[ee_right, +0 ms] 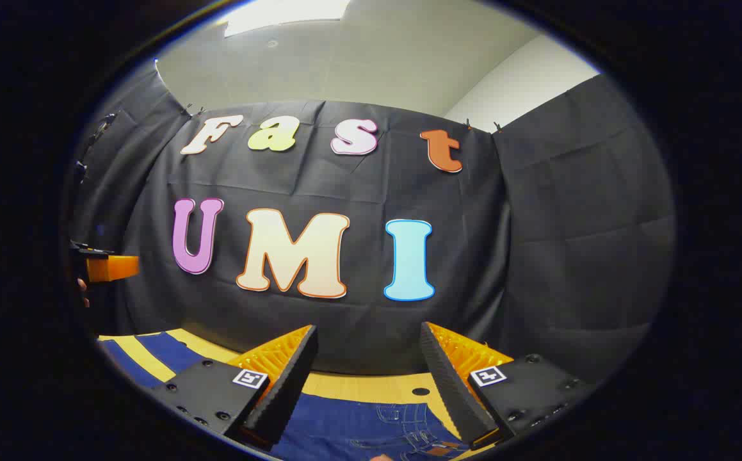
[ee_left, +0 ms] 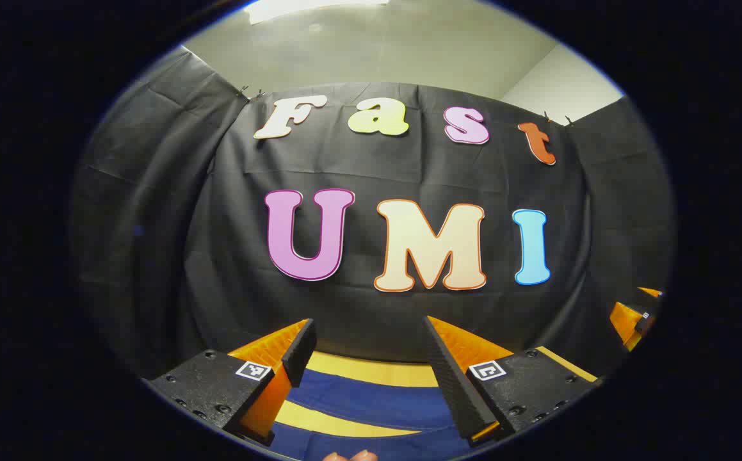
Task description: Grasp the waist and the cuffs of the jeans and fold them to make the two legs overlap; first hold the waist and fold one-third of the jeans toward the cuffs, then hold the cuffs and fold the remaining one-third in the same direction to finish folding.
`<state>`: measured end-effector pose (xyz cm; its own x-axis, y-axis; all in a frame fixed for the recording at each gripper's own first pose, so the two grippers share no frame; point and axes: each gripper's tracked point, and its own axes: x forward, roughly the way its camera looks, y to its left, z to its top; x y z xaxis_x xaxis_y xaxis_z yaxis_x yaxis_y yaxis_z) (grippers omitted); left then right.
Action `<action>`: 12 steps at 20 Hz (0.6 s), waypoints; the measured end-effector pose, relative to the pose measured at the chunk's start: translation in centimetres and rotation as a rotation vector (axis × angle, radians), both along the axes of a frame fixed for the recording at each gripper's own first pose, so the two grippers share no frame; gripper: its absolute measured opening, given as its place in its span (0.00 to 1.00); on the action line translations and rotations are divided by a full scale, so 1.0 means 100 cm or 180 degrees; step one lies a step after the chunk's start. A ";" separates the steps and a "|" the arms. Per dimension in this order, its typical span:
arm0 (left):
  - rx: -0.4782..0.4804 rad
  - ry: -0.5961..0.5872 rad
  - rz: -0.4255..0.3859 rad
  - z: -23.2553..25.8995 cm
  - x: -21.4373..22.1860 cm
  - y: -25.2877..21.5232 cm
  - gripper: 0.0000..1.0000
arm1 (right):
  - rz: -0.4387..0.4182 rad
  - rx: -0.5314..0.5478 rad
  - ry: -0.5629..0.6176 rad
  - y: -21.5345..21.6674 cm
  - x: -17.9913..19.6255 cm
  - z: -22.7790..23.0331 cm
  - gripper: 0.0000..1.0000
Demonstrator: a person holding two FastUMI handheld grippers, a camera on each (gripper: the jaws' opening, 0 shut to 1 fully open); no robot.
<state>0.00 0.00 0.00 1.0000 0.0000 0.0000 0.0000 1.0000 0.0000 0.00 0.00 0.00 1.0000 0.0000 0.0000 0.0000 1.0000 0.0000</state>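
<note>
Jeans (ee_right: 371, 426) lie flat on the yellow surface (ee_right: 371, 385), waist end with pockets beneath the right hand-held gripper (ee_right: 364, 384); the left hand-held gripper (ee_left: 371, 374) hovers over denim. Both are wide open, holding nothing. Suggested: lower each onto its hem squarely before closing. No legible garment label.

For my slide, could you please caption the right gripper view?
Open right gripper held above the jeans on the table, before any grasp.
</note>
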 end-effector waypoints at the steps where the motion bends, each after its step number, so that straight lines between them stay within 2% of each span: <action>1: -0.0029 0.0023 0.0009 -0.002 0.000 0.005 0.95 | -0.0034 -0.0008 -0.0005 0.001 -0.002 0.001 0.98; 5: -0.0081 0.0086 0.0012 -0.009 -0.002 0.020 0.95 | -0.0089 -0.0018 0.0051 0.008 -0.003 0.000 1.00; 8: -0.0036 0.0229 -0.0062 -0.018 0.005 0.019 0.96 | -0.0107 -0.0164 -0.0077 0.015 -0.003 0.014 1.00; 12: -0.0065 0.0142 -0.0182 -0.008 0.014 0.005 0.95 | -0.0107 -0.0199 -0.0108 0.019 -0.009 0.018 0.98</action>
<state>1.39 0.53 -0.76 0.9974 -0.0575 -0.0441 0.0565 0.9982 -0.0215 -0.87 1.87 1.77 0.9989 -0.0324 0.0350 0.0345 0.9975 -0.0619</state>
